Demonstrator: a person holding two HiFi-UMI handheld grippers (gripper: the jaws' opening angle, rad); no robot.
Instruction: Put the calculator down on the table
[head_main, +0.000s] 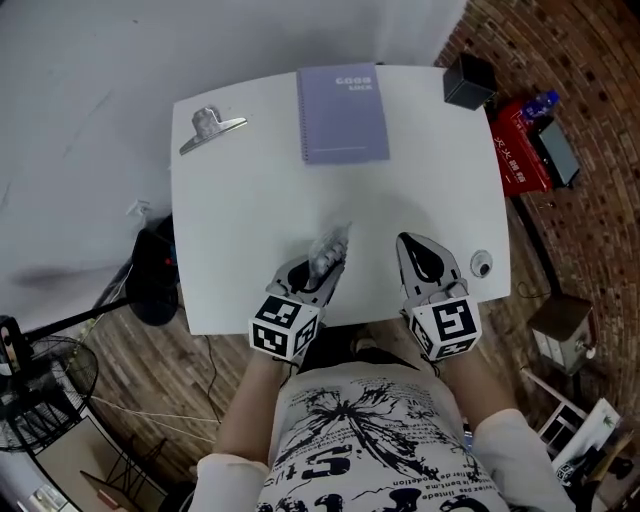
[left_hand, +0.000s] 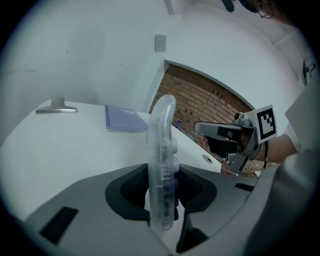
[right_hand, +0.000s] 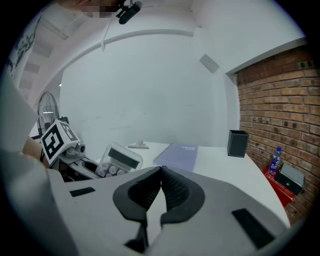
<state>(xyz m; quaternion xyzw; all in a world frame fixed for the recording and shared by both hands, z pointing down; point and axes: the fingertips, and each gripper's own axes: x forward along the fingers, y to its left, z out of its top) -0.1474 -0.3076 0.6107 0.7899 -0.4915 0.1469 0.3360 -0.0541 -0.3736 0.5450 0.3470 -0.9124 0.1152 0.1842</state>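
A clear plastic calculator with pale buttons stands on edge between the jaws of my left gripper, just above the near part of the white table. In the left gripper view the calculator rises upright with both pads pressed on its lower part. From the right gripper view its display and buttons show. My right gripper hovers beside it to the right, over the table's near edge. Its jaws are shut together with nothing between them.
A purple spiral notebook lies at the table's far middle, a metal clip at the far left, a black box at the far right corner. A small round object sits near the right edge. A red box lies on the floor.
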